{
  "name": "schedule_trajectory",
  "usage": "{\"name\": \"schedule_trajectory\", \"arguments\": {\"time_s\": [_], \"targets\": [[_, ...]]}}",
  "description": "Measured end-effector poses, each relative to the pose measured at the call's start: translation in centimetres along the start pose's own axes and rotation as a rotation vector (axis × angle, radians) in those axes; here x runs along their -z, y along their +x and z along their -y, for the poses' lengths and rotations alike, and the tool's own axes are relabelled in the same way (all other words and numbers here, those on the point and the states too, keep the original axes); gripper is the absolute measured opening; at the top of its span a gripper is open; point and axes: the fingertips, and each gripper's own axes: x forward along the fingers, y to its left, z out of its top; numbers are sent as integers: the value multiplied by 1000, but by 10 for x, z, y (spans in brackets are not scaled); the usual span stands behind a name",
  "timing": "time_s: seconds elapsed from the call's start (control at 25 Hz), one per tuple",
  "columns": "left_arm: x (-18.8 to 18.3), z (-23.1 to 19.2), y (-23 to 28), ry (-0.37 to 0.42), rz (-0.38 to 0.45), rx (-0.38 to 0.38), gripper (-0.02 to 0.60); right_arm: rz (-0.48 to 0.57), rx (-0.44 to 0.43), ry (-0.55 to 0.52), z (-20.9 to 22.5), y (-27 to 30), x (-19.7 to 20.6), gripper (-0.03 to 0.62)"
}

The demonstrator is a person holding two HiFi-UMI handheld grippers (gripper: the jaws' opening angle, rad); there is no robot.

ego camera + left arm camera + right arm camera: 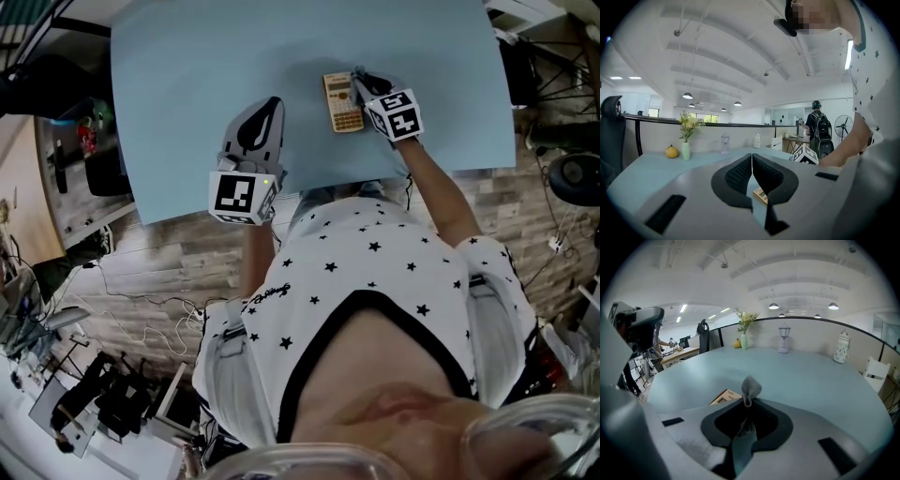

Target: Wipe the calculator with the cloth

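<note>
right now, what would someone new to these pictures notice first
The tan calculator lies flat on the light blue table. The right gripper is at its right edge, jaws pinched on a small grey cloth. The left gripper is off to the calculator's left, jaws together with nothing between them.

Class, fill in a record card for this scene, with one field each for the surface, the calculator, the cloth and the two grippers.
surface: light blue table
item to wipe: tan calculator, lying flat on the table
wiper: grey cloth, a tuft poking out past the jaw tips
right side: right gripper, shut on the cloth, just right of the calculator
left side: left gripper, jaws together with nothing between them, left of the calculator
</note>
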Motion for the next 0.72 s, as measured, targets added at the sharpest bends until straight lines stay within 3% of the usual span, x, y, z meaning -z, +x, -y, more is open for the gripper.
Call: {"name": "schedule_trajectory", "arguments": {"time_s": [0.36, 0.72], "targets": [[-1, 1, -10, 3, 9, -17, 31, 84, -104, 54, -38, -7, -25, 38], [-2, -4, -23, -1, 12, -56, 31, 26, -197, -9, -82, 7, -13, 38]]}}
